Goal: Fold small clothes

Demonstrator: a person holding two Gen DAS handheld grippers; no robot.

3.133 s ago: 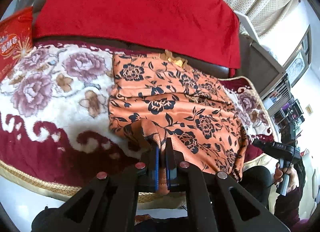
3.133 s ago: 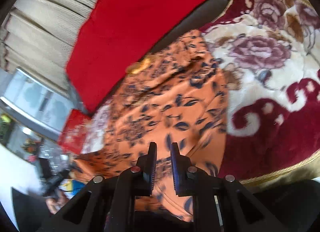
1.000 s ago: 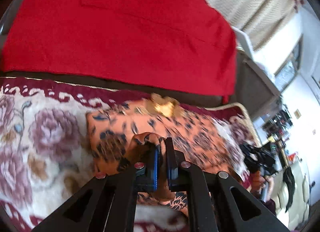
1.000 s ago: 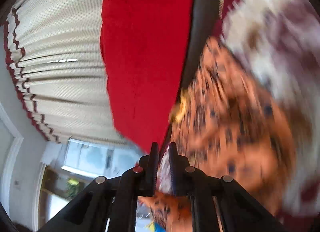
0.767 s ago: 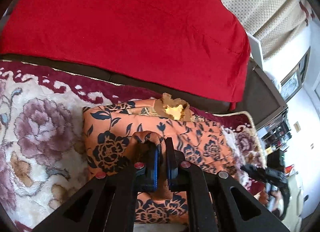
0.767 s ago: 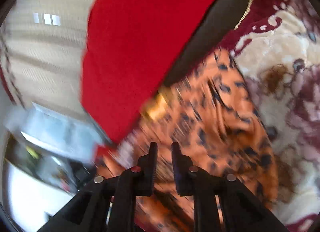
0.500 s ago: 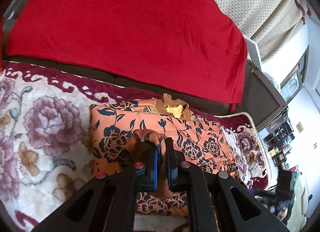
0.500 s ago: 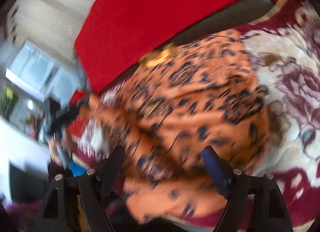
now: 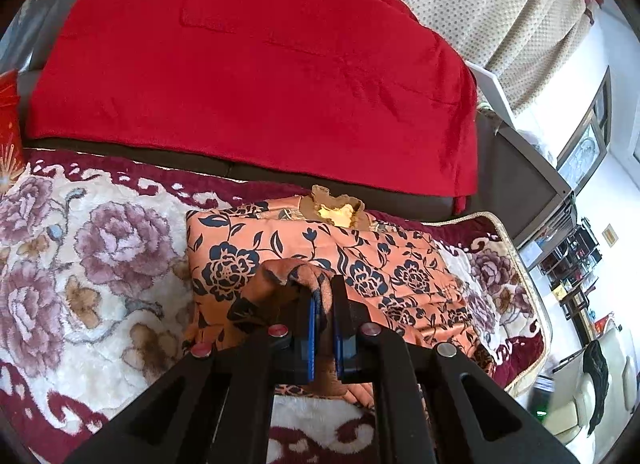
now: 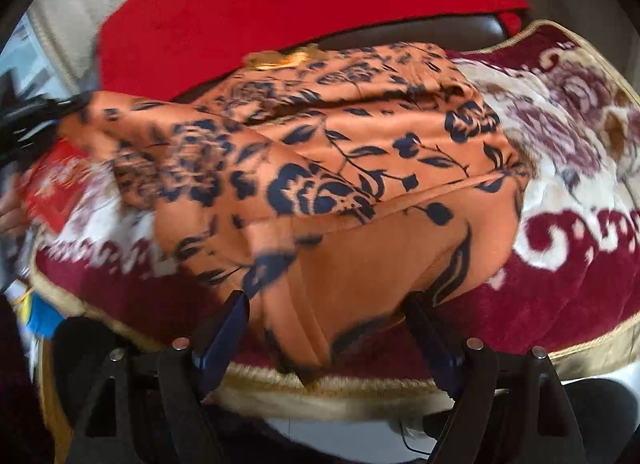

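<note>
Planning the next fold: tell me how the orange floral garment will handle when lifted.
The orange floral cotton-like garment looks floppy: it bunches where the left tool pinches it. Probably light, since its loose edge drapes limply between the open right tool.

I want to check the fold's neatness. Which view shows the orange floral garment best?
The left wrist view: the orange floral garment is sharp there, its far edge showing, pinched by the left hand-held gripper. The right wrist view shows it motion-blurred, between the open right hand-held gripper's jaws.
</note>
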